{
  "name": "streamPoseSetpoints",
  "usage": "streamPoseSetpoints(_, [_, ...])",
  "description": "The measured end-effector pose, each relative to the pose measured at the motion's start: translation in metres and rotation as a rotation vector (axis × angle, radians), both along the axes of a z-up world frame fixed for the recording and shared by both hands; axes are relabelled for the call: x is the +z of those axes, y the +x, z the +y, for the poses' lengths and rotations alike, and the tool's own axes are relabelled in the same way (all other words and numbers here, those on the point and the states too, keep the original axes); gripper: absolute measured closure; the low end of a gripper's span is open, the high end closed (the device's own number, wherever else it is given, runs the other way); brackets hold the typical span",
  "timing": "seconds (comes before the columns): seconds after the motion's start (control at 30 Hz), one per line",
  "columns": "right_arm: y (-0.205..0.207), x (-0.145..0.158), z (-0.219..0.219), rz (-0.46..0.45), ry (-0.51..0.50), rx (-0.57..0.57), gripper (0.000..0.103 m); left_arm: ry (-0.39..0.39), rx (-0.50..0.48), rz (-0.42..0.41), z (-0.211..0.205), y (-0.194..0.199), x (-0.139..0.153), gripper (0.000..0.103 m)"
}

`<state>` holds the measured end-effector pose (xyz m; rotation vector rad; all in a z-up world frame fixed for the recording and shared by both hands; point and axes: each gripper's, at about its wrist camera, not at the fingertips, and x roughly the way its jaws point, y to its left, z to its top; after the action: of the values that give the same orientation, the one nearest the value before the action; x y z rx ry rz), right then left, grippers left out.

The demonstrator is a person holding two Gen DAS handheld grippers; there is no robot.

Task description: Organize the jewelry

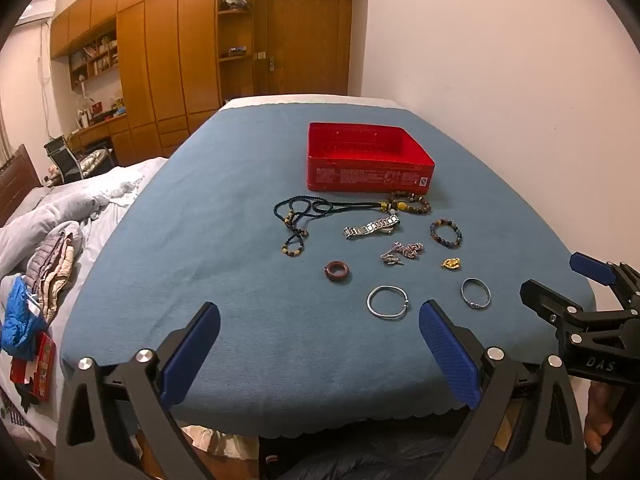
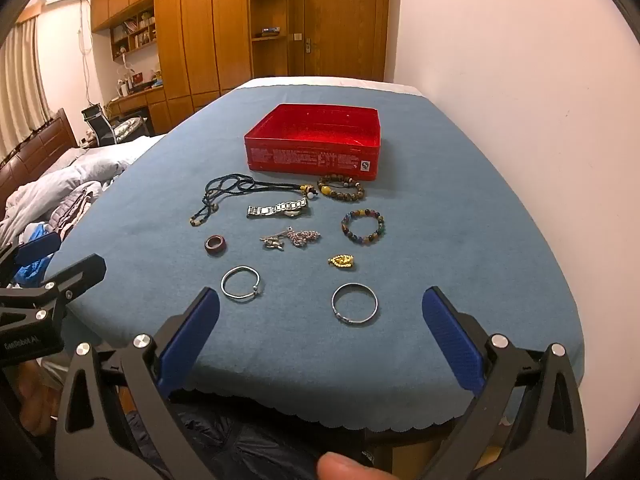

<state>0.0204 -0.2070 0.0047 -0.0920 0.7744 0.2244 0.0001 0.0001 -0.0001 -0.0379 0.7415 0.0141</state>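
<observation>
An open red tin box (image 1: 370,176) (image 2: 312,160) stands empty at the back of the blue table cloth (image 1: 224,240). In front of it lie a black cord necklace (image 2: 228,188), a brown bead bracelet (image 2: 341,188), a silver watch (image 2: 278,209), a coloured bead bracelet (image 2: 363,227), a sparkly brooch (image 2: 290,238), a dark red ring (image 2: 216,245), a gold charm (image 2: 341,261) and two silver bangles (image 2: 241,283) (image 2: 354,303). My left gripper (image 1: 320,320) and right gripper (image 2: 320,308) are open and empty at the table's near edge.
A white wall runs along the right. A bed with rumpled bedding and clothes (image 1: 52,240) lies left of the table. Wooden wardrobes and a door (image 1: 304,36) stand behind. The right gripper shows in the left wrist view (image 1: 572,292).
</observation>
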Motion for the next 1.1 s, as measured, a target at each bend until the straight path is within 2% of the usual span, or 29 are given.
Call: streamPoseSetpoints(1.1, [-0.0013, 0.0025, 0.0019, -0.012, -0.013, 0.0, 0.003, 0.0, 0.002, -0.008, 0.0028, 0.0, -0.0014, 0.004])
